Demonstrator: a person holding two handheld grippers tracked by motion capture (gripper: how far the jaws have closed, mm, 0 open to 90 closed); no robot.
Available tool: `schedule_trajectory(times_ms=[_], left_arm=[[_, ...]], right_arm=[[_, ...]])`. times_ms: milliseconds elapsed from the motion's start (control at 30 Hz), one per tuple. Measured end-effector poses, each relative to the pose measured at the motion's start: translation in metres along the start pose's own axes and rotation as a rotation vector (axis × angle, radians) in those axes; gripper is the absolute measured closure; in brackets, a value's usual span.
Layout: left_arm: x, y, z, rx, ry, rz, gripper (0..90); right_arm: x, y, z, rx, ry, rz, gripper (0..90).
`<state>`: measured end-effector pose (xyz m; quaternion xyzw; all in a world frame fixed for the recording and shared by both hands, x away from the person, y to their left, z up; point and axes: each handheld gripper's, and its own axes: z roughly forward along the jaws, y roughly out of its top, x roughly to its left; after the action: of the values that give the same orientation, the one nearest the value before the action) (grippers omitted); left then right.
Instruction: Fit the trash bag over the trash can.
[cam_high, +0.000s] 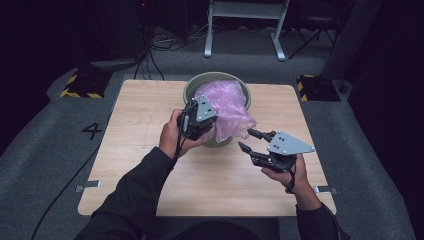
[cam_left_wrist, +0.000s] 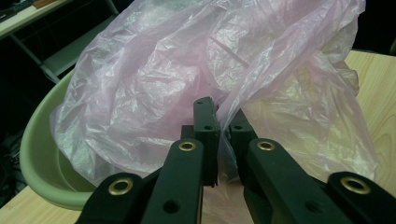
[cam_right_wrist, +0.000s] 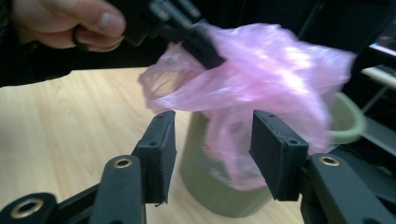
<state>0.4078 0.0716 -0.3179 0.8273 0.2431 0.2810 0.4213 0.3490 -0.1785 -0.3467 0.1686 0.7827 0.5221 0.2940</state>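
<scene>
A thin pink plastic bag (cam_high: 225, 102) drapes over the near rim of a pale green bin (cam_high: 192, 86) at the back middle of the wooden table (cam_high: 145, 135). My left gripper (cam_high: 212, 124) is shut on a fold of the bag just above the bin's front rim; in the left gripper view its pads (cam_left_wrist: 223, 116) pinch the pink bag (cam_left_wrist: 154, 79) over the bin (cam_left_wrist: 37, 140). My right gripper (cam_high: 245, 139) stands open to the right of the bin, jaws pointing at the hanging film. In the right gripper view its jaws (cam_right_wrist: 212, 140) frame the bag (cam_right_wrist: 261, 74) and bin (cam_right_wrist: 205, 182) without touching them.
The table's near half is bare wood around my forearms. Small metal brackets (cam_high: 87, 186) stick out at its front corners. On the floor behind stand a white desk frame (cam_high: 245, 30) and yellow-black striped blocks (cam_high: 80, 86). A cable (cam_high: 65, 185) trails off left.
</scene>
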Motion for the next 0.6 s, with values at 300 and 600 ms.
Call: schedule_trajectory(times_ms=[300, 600], left_arm=[[-0.002, 0.001, 0.001, -0.009, -0.016, 0.004, 86.8], [-0.009, 0.002, 0.002, -0.019, -0.045, 0.019, 86.8]], right_arm=[[-0.007, -0.006, 0.042, 0.067, -0.007, 0.132, 35.5], [-0.010, -0.001, 0.055, 0.033, 0.023, 0.193, 51.4]])
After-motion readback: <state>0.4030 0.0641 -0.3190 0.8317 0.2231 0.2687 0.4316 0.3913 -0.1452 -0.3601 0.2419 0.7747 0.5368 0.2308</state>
